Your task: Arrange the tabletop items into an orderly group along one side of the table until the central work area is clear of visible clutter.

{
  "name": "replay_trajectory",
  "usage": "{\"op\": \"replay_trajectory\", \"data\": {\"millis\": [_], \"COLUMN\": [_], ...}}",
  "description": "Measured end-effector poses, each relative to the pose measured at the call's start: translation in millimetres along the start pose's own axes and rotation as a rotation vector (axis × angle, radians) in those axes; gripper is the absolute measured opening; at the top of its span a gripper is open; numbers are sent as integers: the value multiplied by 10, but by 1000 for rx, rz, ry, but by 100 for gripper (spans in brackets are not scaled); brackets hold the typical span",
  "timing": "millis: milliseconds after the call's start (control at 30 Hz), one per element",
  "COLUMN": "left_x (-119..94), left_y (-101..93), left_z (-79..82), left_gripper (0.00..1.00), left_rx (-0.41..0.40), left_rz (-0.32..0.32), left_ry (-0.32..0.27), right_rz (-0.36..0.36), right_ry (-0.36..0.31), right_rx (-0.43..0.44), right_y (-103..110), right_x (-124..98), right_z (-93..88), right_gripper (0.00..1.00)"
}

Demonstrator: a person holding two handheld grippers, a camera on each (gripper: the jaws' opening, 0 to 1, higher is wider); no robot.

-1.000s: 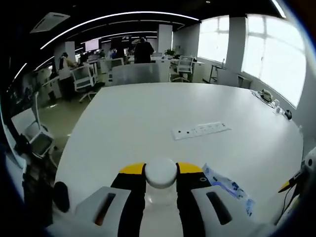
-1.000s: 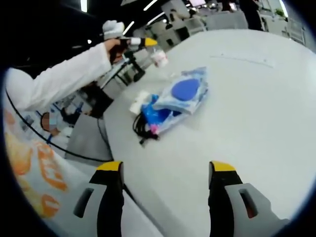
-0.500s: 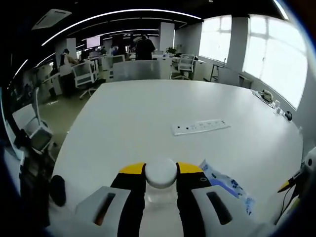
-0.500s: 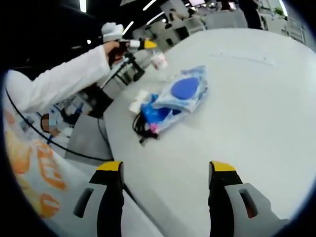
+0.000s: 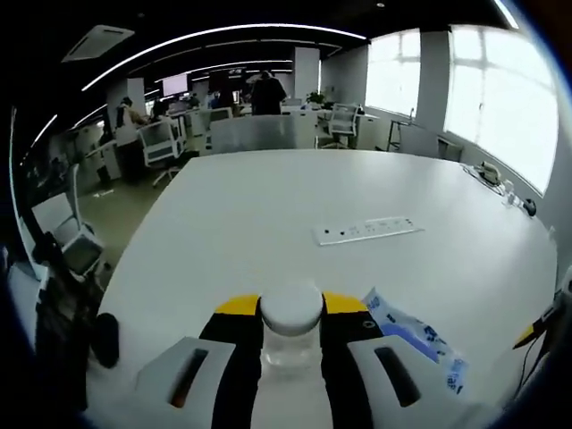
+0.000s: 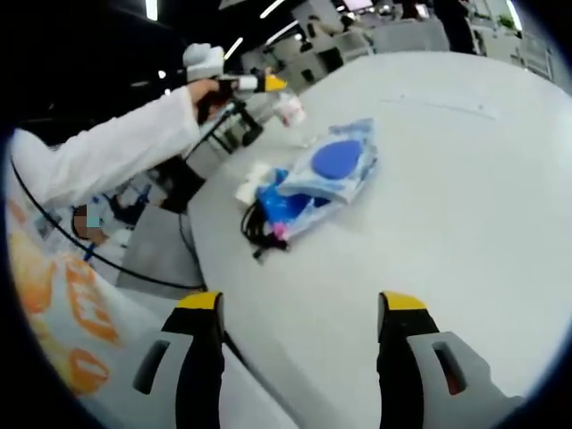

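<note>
1. Small clear plastic bottle with a white cap (image 5: pixel 290 326) is sitting between the left gripper (image 5: pixel 290 344) jaws at lower centre of the left gripper view; the jaws are pressing on both its sides, carrying it. In the right gripper view it is appearing at upper left (image 6: pixel 288 107), above the table edge.
2. Step in hand, as I judge it: bringing the bottle to the group at the table's side, the blue-and-clear plastic bag (image 6: pixel 326 174) with a black cable (image 6: pixel 255 234) and white wad (image 6: pixel 251 186) beside it.
3. Next move is calling for lowering the bottle upright just beside that pile, then releasing.
4. Right gripper (image 6: pixel 299 357) is hovering with jaws spread wide, holding nothing.
5. White table (image 5: pixel 268 223) is carrying a white power strip (image 5: pixel 366 231) at mid-frame; office chairs (image 5: pixel 156 143) and bright windows (image 5: pixel 500 98) are lining the upper frame.
</note>
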State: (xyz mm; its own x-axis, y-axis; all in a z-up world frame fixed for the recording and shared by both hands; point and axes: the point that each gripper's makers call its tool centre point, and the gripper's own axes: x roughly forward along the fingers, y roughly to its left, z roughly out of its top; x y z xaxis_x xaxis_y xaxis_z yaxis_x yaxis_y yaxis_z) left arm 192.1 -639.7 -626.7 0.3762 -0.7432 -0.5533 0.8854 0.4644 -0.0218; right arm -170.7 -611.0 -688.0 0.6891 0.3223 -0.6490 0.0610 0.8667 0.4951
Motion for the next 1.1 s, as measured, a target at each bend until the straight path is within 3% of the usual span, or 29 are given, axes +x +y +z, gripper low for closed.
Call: {"op": "replay_trajectory", "data": {"millis": [133,200,233,267,433,500,800,1100], "left_x": [19,22,19,14,-2,-42,-201,-300], "left_y": [2,12,75,48,41,30,20,35], "left_z": [13,26,45,37,52,49,-71,-253], "left_gripper": [22,22,23,25,60,67,70,68], "left_rx": [25,7,-44,-18,-48,-52,-80,-137], "left_rz": [8,16,70,56,79,71,56,79], "left_ry": [1,-7,-26,-26,-89,-112,-118,-107], "right_rz": [-1,-1,-3,-3,-10,-13,-12,-11], "right_ry": [4,7,6,4,-4,-5,-11,-13], "right_rx": [-1,-1,-2,-4,-2,2,4,6], "right_y": [-3,-3,-4,-2,-11,-24,-22,-7], "right_x": [-3,0,0,0,-18,-26,-25,-52], "right_z": [-20,-26,-20,-13,4,-7,0,-38], "right_gripper": [69,69,69,69,69,69,69,69]}}
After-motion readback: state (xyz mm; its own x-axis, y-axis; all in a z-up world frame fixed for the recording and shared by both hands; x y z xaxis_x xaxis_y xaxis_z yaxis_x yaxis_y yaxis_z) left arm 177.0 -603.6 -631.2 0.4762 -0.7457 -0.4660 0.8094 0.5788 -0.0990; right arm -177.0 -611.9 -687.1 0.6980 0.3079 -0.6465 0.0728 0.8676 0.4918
